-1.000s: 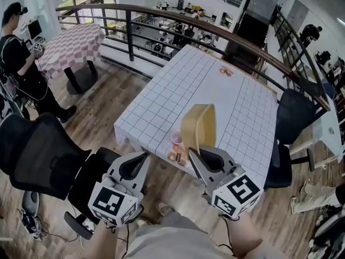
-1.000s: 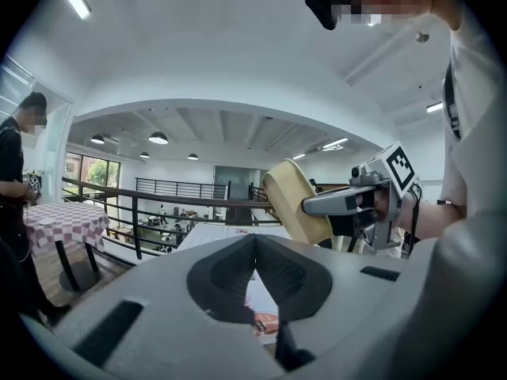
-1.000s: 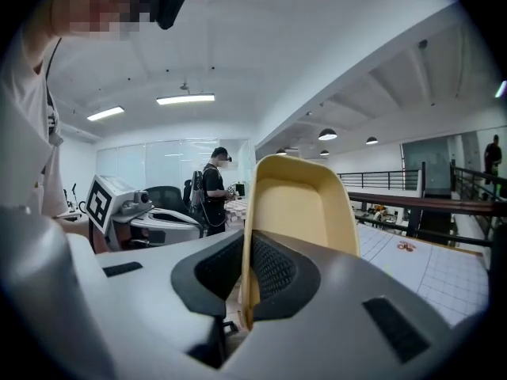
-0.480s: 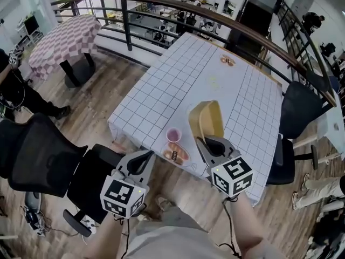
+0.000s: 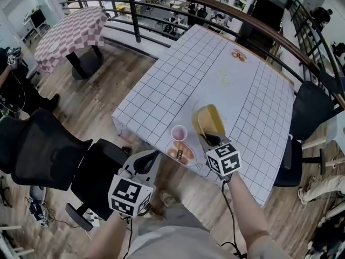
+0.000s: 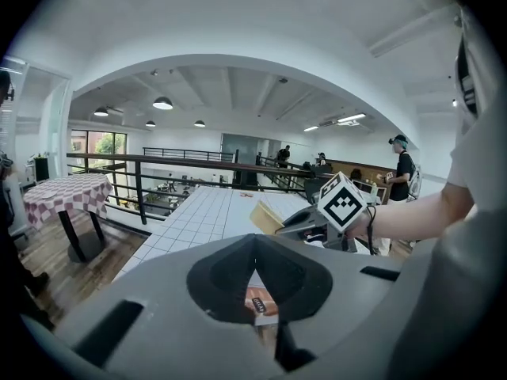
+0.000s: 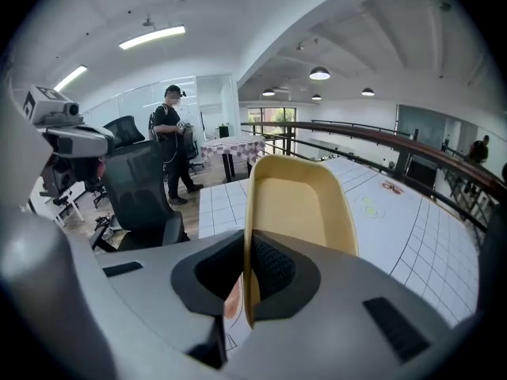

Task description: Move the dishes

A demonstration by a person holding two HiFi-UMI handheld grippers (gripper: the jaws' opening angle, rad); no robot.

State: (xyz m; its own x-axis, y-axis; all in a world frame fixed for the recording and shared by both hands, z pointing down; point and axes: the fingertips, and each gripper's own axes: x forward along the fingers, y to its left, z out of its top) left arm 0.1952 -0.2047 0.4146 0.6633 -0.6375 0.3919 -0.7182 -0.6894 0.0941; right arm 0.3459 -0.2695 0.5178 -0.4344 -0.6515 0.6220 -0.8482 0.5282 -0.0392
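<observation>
Tan plastic rectangular dish (image 5: pixel 208 121) (image 7: pixel 297 200): stood on edge, pinched at its near rim by right gripper (image 5: pixel 209 140) (image 7: pixel 244 279), jaws narrowed onto the thin wall. Positioned over the near half of table with white grid-patterned cloth (image 5: pixel 172 85); contact with the cloth not determinable.

Left gripper (image 5: pixel 152 156) (image 6: pixel 254 240): jaws together, nothing clamped; low at 7 o'clock of the dish, off the table's near edge.

Pink round cup (image 5: pixel 179 133): upright on the cloth at 8 o'clock of the dish, near it but apart.

Small shallow plate with orange-brown food (image 5: pixel 181 154) (image 6: pixel 261 301): at 6 o'clock of the cup, just beside it, on the table's near edge, between the two grippers.

Small orange item (image 5: pixel 237 54) and pale green patches (image 5: pixel 224 77): far part of the cloth, at 12 to 1 o'clock of the dish, well apart; too small to identify.

Black mesh office chairs (image 5: pixel 40 152): at 9 o'clock of the left gripper; one more black chair (image 5: pixel 304 112) at 3 o'clock of the table.

Round table under red-and-white checked cloth (image 5: pixel 70 34): at 10 o'clock, well apart.

Dark metal railing (image 5: pixel 132 20): beyond the table, at 11 to 2 o'clock.

Person in dark clothes (image 5: pixel 13 88) (image 7: pixel 170 145): far 9 o'clock, on wooden plank floor (image 5: pixel 91 99).
</observation>
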